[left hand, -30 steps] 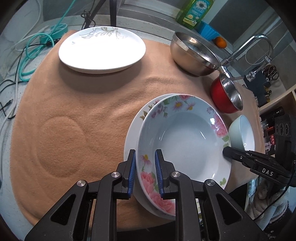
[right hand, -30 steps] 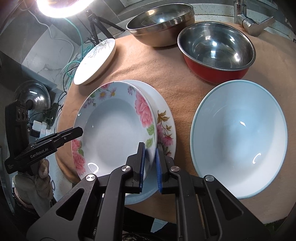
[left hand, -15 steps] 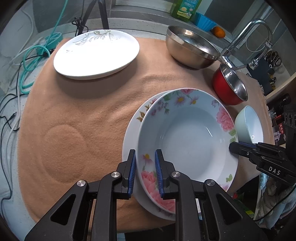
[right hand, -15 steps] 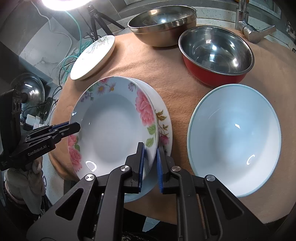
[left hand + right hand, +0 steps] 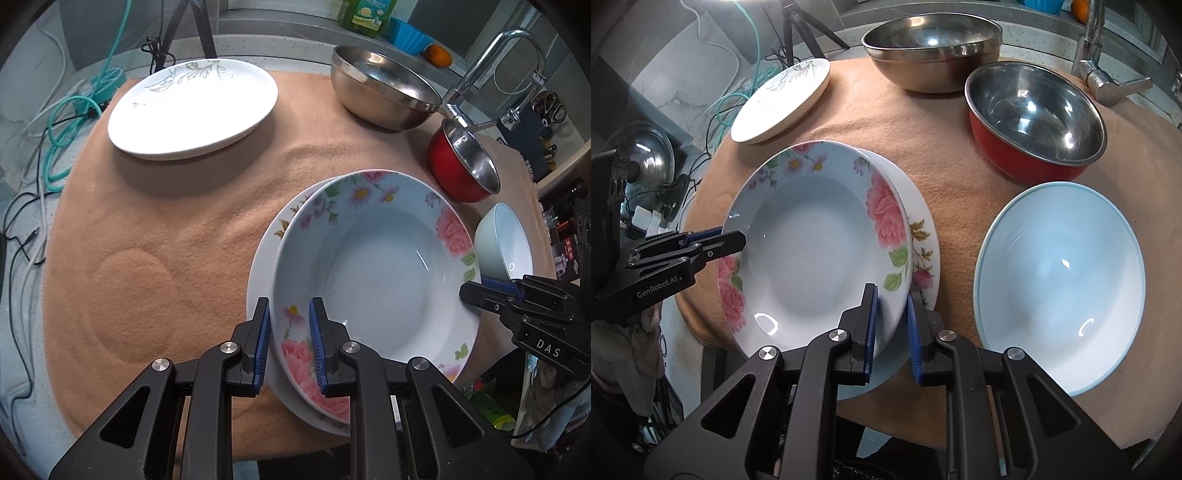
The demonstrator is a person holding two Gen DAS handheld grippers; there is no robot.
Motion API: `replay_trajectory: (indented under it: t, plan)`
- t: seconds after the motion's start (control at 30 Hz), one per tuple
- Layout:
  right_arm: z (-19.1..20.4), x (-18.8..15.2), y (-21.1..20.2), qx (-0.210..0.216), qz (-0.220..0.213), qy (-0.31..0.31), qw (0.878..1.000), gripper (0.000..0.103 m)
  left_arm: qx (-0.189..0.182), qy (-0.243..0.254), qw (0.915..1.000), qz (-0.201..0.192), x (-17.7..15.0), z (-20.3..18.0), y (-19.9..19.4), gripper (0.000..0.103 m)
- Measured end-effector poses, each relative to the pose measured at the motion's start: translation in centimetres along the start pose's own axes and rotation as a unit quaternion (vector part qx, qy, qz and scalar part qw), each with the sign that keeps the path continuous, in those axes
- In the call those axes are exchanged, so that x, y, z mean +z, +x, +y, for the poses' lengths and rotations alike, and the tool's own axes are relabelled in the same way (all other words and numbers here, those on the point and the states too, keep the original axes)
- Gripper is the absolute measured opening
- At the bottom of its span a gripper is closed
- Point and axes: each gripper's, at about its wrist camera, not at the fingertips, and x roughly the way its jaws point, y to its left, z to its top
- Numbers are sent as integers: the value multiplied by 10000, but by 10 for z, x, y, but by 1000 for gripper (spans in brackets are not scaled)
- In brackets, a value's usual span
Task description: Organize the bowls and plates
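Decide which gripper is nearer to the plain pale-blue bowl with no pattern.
Right. The right gripper sits on the floral dish's rim directly beside the pale-blue bowl. The left gripper grips the dish's opposite rim, with the whole dish between.

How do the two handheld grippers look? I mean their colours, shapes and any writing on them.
Both grippers are black, with triangular cut-out frames, silver round bolts and two narrow fingers lined with ribbed blue pads. The left gripper carries white lettering "GenRobot.AI" on its side, seen from the right wrist view; the right gripper shows "DAS" in white, seen from the left wrist view, where a thin black cable hangs below it.
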Motion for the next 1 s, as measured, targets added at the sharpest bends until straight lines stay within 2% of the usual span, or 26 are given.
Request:
replay_trajectory:
  t: [0.27, 0.57, 1.0]
  plan:
    - [6, 2, 1, -1, 58, -147, 9999, 31, 49, 9, 10000, 5, 0, -2, 1, 20]
    - [0, 2, 0, 178, 81, 29, 9998, 31, 30, 8, 10000, 19, 1, 0, 0, 21]
    - [1, 1, -1, 169, 79, 48, 9998, 31, -10, 9, 10000, 7, 0, 1, 0, 22]
